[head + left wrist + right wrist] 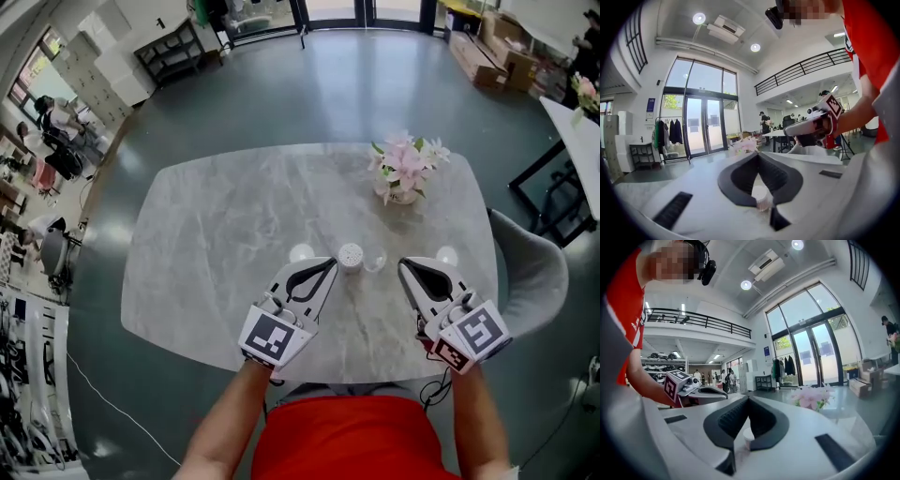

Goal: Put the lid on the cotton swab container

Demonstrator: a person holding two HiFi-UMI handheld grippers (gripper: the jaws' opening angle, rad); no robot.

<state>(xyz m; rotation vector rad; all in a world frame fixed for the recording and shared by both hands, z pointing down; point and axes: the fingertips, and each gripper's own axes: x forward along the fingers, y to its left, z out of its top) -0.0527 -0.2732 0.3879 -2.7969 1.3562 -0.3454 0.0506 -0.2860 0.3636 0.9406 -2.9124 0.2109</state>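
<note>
The cotton swab container (350,255), a small white round tub, stands on the marble table (225,225) near its front edge. What looks like its clear lid (376,262) lies flat just to its right. My left gripper (330,264) points at the tub from the lower left, shut and empty, its tip close to the tub. My right gripper (404,267) sits right of the lid, also shut with nothing in it. The tub shows beyond the closed jaws in the left gripper view (761,197) and in the right gripper view (748,438).
A vase of pink and white flowers (403,173) stands at the table's far right. A grey chair (530,272) is tucked against the right edge. Around the table are dark floor, shelving and boxes at the room's edges.
</note>
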